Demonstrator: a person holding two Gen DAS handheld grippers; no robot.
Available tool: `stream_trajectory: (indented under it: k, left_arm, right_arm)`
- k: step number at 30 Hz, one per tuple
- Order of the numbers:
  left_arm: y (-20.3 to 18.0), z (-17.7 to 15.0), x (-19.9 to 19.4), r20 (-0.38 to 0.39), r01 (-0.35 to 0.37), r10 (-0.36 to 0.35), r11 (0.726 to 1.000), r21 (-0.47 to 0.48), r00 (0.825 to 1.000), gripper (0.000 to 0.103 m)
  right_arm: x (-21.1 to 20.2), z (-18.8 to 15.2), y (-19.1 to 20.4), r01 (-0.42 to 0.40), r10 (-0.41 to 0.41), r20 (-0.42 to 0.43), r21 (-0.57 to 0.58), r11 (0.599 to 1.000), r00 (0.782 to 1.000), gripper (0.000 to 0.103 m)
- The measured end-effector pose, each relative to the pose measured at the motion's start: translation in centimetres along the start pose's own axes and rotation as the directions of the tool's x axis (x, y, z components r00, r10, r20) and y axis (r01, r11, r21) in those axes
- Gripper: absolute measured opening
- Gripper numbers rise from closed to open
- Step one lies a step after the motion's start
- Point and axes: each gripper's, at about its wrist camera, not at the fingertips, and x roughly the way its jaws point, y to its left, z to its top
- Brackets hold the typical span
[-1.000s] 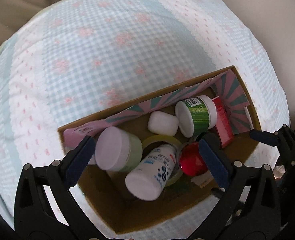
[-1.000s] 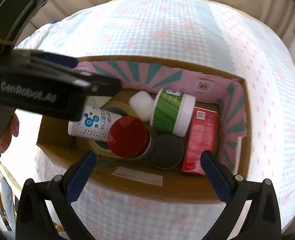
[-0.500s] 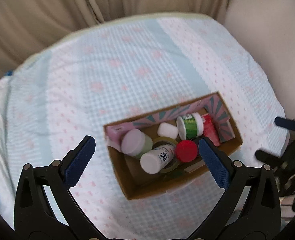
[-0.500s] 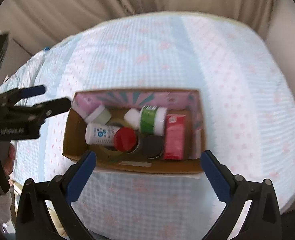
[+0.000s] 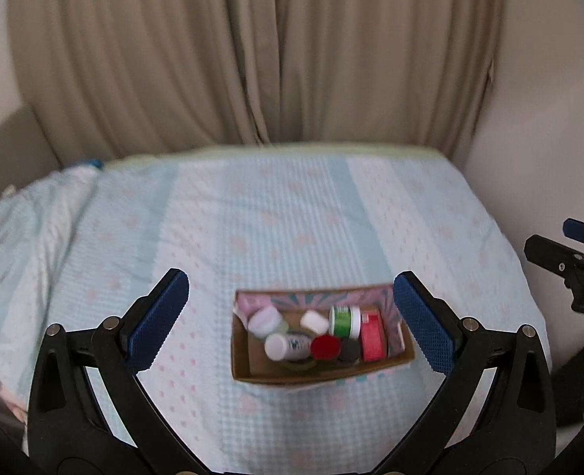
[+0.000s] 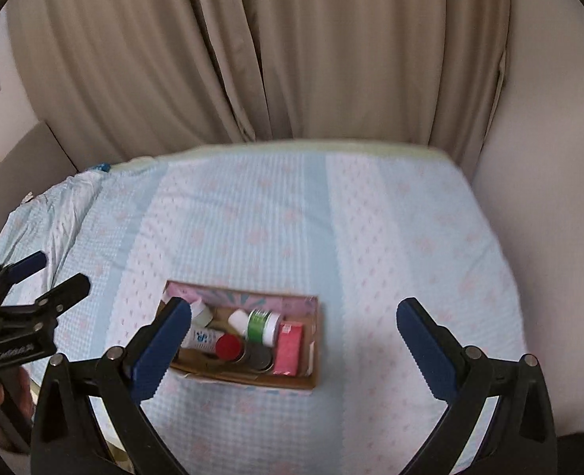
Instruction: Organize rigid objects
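A cardboard box (image 5: 248, 360) with a pink and teal lining stands on the bed, also in the right wrist view (image 6: 311, 372). It holds a green-labelled jar (image 5: 344, 320), a red-lidded jar (image 5: 325, 347), a red carton (image 5: 372, 340), a white bottle (image 5: 284, 347), a pale-lidded jar (image 5: 266, 320) and a small white block (image 5: 314, 320). My left gripper (image 5: 290, 316) is open and empty, held back well above the box. My right gripper (image 6: 293, 346) is open and empty, also high above it.
The bed (image 5: 292, 217) has a light blue checked cover with pink marks. Beige curtains (image 5: 252, 59) hang behind it and a wall (image 5: 549, 118) stands at the right. The other gripper shows at the edge of each view (image 5: 573, 261) (image 6: 18, 324).
Both grippers have pulled up and back from just above the box, so it now looks small and far. Both stay open and empty. The box's contents have not moved.
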Motion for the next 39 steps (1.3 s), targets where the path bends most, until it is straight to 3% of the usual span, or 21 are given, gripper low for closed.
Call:
stream_trajectory:
  k: [7,12,24,39]
  left_arm:
    - [-2.4,0.6,-4.7,0.107,-0.055,0.055,0.999,-0.003,0.993,0.103]
    - [-3.2,0.2,-6.5,0.155,-0.057,0.056,0.998,0.008,0.986,0.103]
    - [-4.6,-0.8,-8.2,0.194,-0.041,0.043,0.999,-0.013,0.980,0.103]
    - [-5.4,-0.8,-8.7,0.207,-0.049,0.051,0.999,-0.017,0.977,0.103]
  right_arm:
    - [-4.0,-0.2,-1.9,0.063,-0.063,0.080,-0.001,0.998,0.995,0.103]
    - [-5.3,-1.0,-2.5,0.065,-0.067,0.117,0.026,0.998,0.991,0.103]
    - [-7.2,-0.9,-3.5,0.069,-0.075,0.177,0.040,0.997,0.981,0.103]
    - [-7.5,-0.9,-3.9,0.063,-0.069,0.190,0.040,0.997,0.979,0.103]
